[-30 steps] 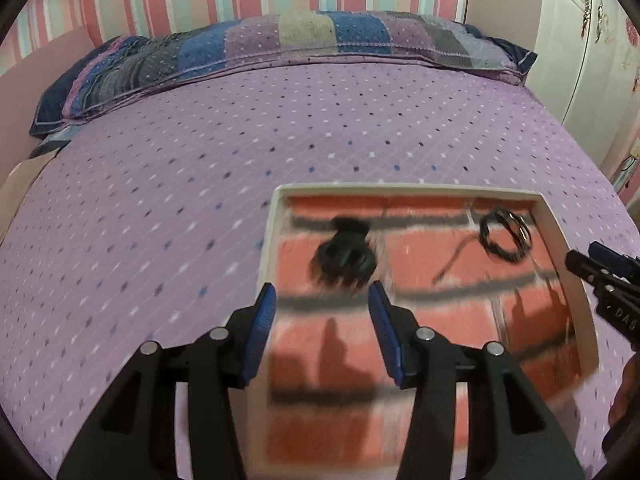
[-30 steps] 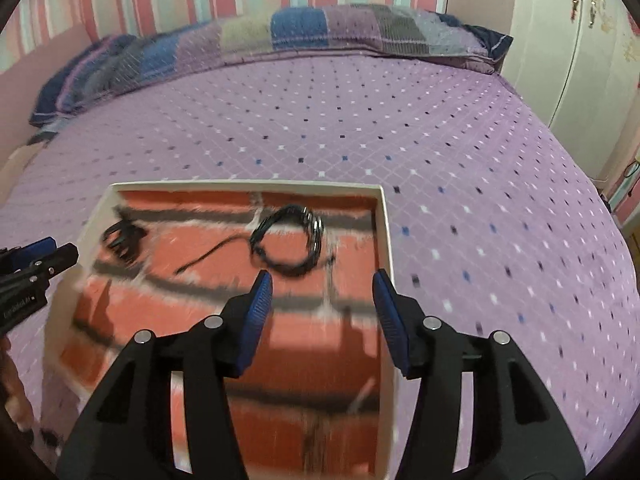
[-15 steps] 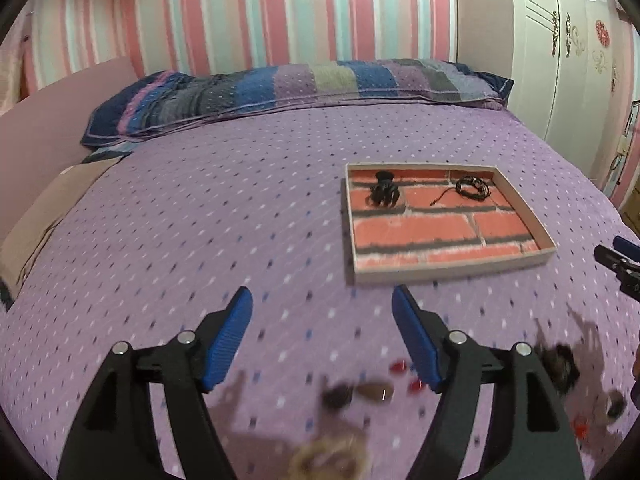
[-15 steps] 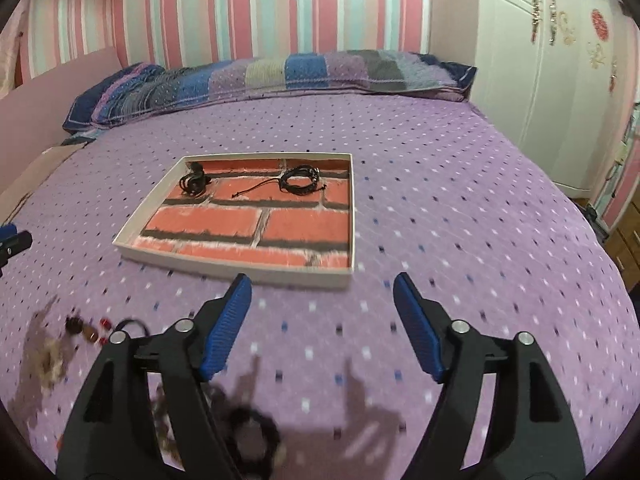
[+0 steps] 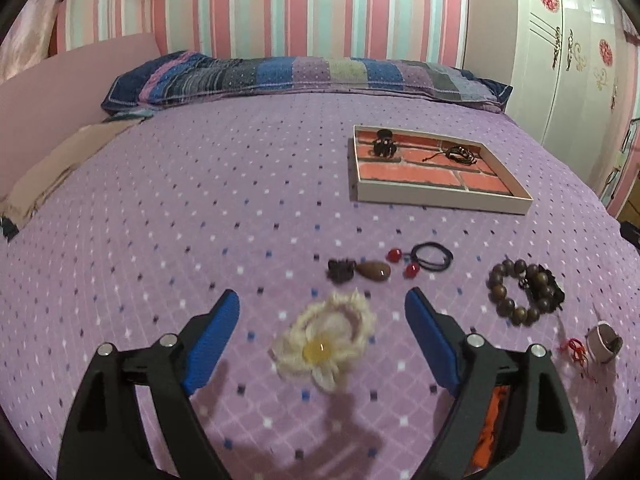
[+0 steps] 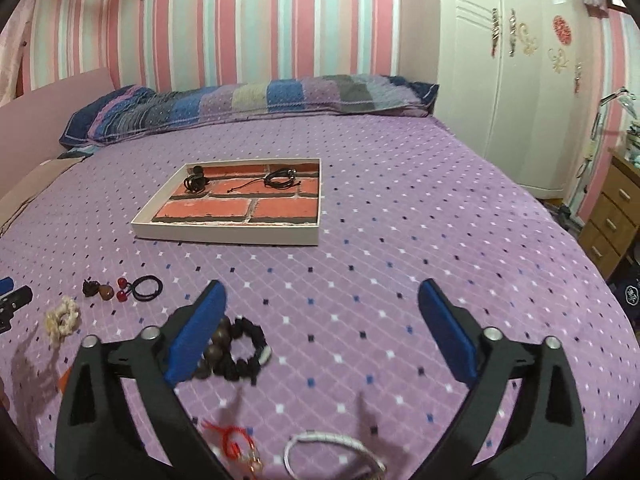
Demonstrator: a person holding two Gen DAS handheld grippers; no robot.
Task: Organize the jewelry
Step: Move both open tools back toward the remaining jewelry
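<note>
A purple bedspread dotted with small diamonds [image 6: 400,216] covers the bed. A long patchwork pillow in blue, grey and purple [image 6: 248,102] lies at its far end against pink, white and teal striped wallpaper [image 5: 312,4]. A white wardrobe with red floral decals [image 6: 520,60] stands right, near a wooden drawer unit [image 6: 612,216]

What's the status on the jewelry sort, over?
Left tool and right tool both empty, jaws opening. Two pieces in tray; cream scrunchie and wooden bead bracelet loose on bedspread. Nothing blocking.
</note>
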